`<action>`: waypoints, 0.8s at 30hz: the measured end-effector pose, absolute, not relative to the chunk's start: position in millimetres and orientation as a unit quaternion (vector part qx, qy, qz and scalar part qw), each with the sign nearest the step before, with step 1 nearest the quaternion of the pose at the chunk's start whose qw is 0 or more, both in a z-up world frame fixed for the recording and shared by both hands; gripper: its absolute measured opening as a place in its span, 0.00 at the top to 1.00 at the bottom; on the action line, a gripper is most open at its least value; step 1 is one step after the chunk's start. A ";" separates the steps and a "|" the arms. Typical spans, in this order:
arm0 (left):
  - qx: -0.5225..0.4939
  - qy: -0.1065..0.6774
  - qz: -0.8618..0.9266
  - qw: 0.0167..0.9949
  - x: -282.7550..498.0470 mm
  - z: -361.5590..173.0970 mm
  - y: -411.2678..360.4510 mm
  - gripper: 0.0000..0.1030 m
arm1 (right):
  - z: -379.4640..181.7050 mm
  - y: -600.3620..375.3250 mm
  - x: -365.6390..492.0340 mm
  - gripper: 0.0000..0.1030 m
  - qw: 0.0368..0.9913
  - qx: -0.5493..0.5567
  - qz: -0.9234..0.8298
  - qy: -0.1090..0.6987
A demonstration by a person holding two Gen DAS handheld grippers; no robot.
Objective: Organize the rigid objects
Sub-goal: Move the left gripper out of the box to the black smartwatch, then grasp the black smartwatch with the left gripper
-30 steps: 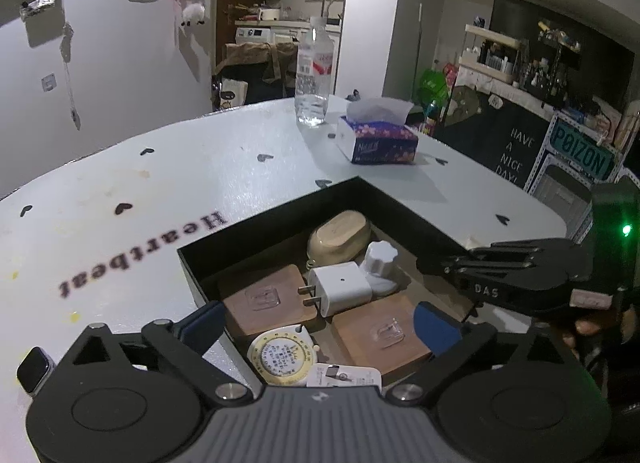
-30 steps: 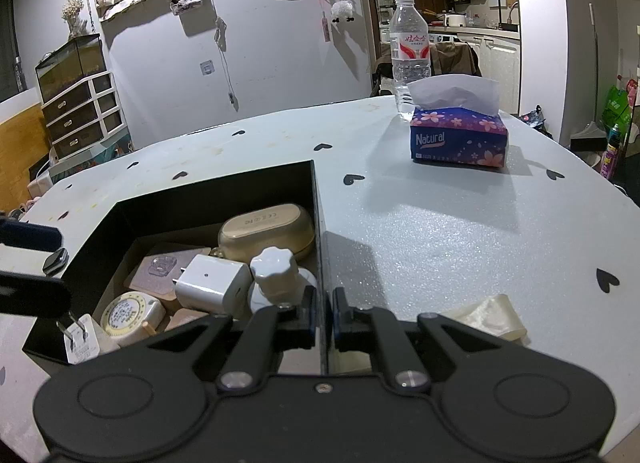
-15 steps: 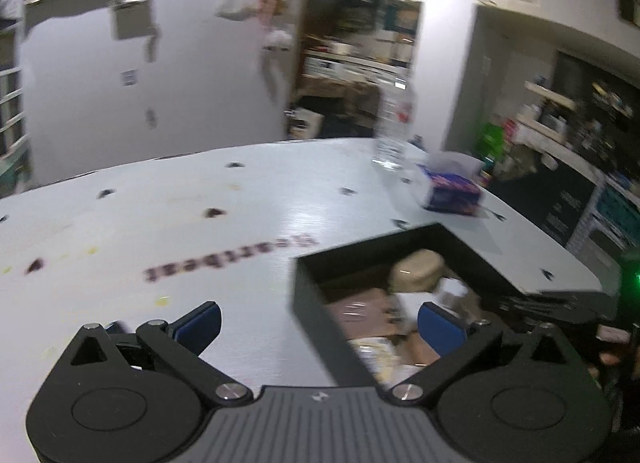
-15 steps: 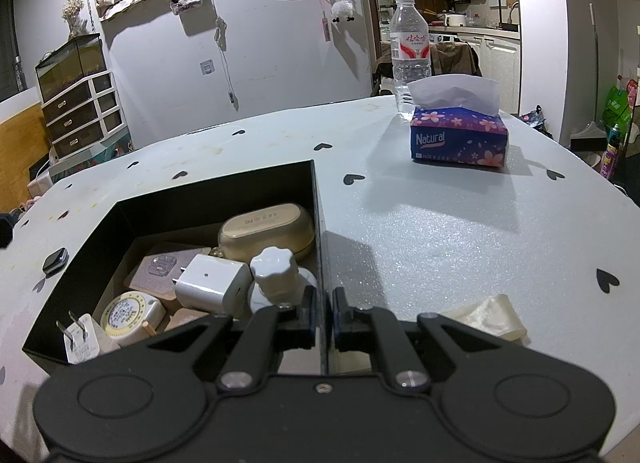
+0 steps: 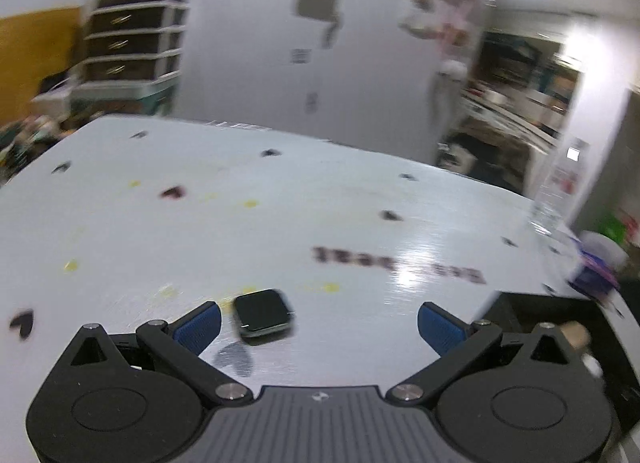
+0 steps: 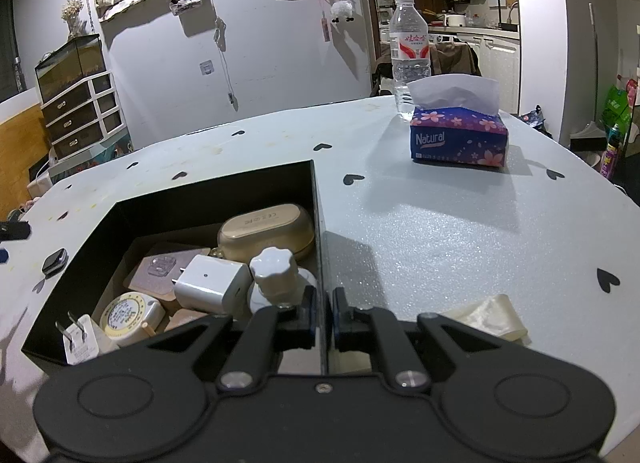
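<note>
left gripper [image 5: 318, 323]: jaws released and spread wide, nothing between the pads. it hangs over the white table [image 5: 200, 223], and the small dark smartwatch body [image 5: 262, 313] lies flat on the table just beside the left blue pad, well off the centre line between the two pads. the left wrist view is blurred.

right gripper [image 6: 322, 313]: jaws clenched on the right wall of the black box [image 6: 318, 231], the thin wall pinched between the pads. the box sits on the table with its near right corner in this grip.

box contents, seen in the right wrist view: tan case [image 6: 266, 229] at the far side, white charger [image 6: 212, 283], white knob-topped piece [image 6: 274, 267], round yellow-rimmed tape measure [image 6: 124, 311], a second white plug [image 6: 78, 339] at the near left corner, wooden hook plates [image 6: 168, 267] underneath. in that view the watch body lies on the table just left of the box, outside it.

judgement: the watch body appears to be the remaining loose item, and the step in hand looks like a pickup by the left gripper.

risks:
- closing now would likely have one pad strike the watch first and shove it sideways, because it is off-centre.
- the piece is low and smooth; pads set too high could slip off its edge.
- the box is crowded; a careless drop could land on the charger prongs.
- the pinch on the thin wall could tilt or drag the box if the right hand shifts.
</note>
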State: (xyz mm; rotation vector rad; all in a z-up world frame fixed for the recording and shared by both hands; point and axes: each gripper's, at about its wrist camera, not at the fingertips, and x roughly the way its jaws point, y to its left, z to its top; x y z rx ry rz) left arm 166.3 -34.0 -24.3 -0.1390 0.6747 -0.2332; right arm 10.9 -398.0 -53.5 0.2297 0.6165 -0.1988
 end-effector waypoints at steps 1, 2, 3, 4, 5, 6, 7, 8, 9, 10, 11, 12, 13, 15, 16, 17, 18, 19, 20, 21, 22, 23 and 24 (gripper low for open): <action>-0.076 0.334 -0.104 0.934 169.4 -28.2 -29.7 0.01 | -53.5 -398.0 10.9 0.92 0.942 0.113 -0.097 0.302; -0.085 0.339 -0.094 0.932 173.5 -32.1 -29.0 0.02 | -53.5 -397.8 10.9 0.92 0.942 0.112 -0.097 0.302; -0.093 0.342 -0.087 0.931 177.7 -35.4 -29.1 0.05 | -53.4 -398.1 10.9 0.92 0.941 0.112 -0.097 0.302; -0.098 0.345 -0.082 0.930 180.6 -38.2 -29.0 0.06 | -53.5 -398.0 10.9 0.92 0.941 0.113 -0.098 0.302; -0.102 0.349 -0.076 0.928 183.8 -40.7 -29.9 0.08 | -53.5 -397.9 10.9 0.92 0.941 0.112 -0.098 0.303; -0.108 0.353 -0.072 0.927 187.8 -43.0 -31.3 0.09 | -53.5 -398.1 10.9 0.92 0.941 0.113 -0.098 0.302; -0.113 0.354 -0.068 0.926 190.9 -45.1 -33.5 0.10 | -53.5 -398.1 10.9 0.92 0.941 0.113 -0.097 0.302; -0.114 0.356 -0.064 0.925 193.4 -47.5 -35.0 0.11 | -53.5 -398.1 10.9 0.92 0.942 0.113 -0.097 0.302; -0.113 0.356 -0.059 0.926 195.6 -50.6 -36.6 0.12 | -53.5 -398.1 10.9 0.92 0.942 0.113 -0.097 0.302; -0.111 0.356 -0.055 0.926 198.5 -52.5 -38.4 0.14 | -53.4 -397.4 11.0 0.92 0.941 0.113 -0.097 0.302; -0.108 0.356 -0.050 0.927 202.5 -54.9 -40.7 0.17 | -53.5 -398.2 10.9 0.92 0.941 0.112 -0.097 0.303; -0.105 0.358 -0.045 0.927 205.6 -57.5 -42.3 0.19 | -53.5 -398.2 10.9 0.92 0.942 0.112 -0.097 0.302; -0.105 0.361 -0.038 0.926 208.3 -60.3 -43.5 0.19 | -53.5 -398.0 10.9 0.92 0.942 0.112 -0.097 0.302; -0.103 0.354 -0.030 0.929 210.6 -63.8 -44.8 0.23 | -53.4 -398.2 10.9 0.92 0.942 0.113 -0.097 0.302; -0.100 0.354 -0.025 0.930 210.8 -65.1 -45.3 0.24 | -53.5 -398.2 10.9 0.92 0.942 0.113 -0.097 0.302; -0.100 0.351 -0.022 0.931 210.8 -65.1 -46.0 0.24 | -53.5 -398.2 10.9 0.92 0.942 0.113 -0.097 0.302; -0.101 0.350 -0.019 0.931 210.9 -65.2 -46.4 0.25 | -53.5 -398.2 10.9 0.92 0.942 0.113 -0.097 0.302; -0.099 0.349 -0.017 0.932 210.9 -65.2 -47.1 0.26 | -53.5 -397.6 10.8 0.92 0.942 0.114 -0.097 0.302; -0.094 0.348 -0.016 0.933 211.3 -65.5 -47.7 0.29 | -53.9 -398.4 11.2 0.92 0.942 0.114 -0.097 0.302; -0.088 0.347 -0.015 0.934 211.1 -65.5 -48.0 0.32 | -53.9 -398.5 11.2 0.92 0.941 0.113 -0.097 0.302; -0.083 0.347 -0.015 0.934 210.8 -65.6 -48.6 0.32 | -53.9 -398.5 11.2 0.92 0.941 0.113 -0.097 0.302; -0.078 0.347 -0.018 0.934 210.6 -65.8 -48.6 0.33 | -53.9 -398.5 11.2 0.92 0.941 0.113 -0.097 0.302; -0.073 0.348 -0.021 0.935 210.1 -65.9 -48.4 0.33 | -53.9 -398.5 11.2 0.92 0.941 0.113 -0.097 0.302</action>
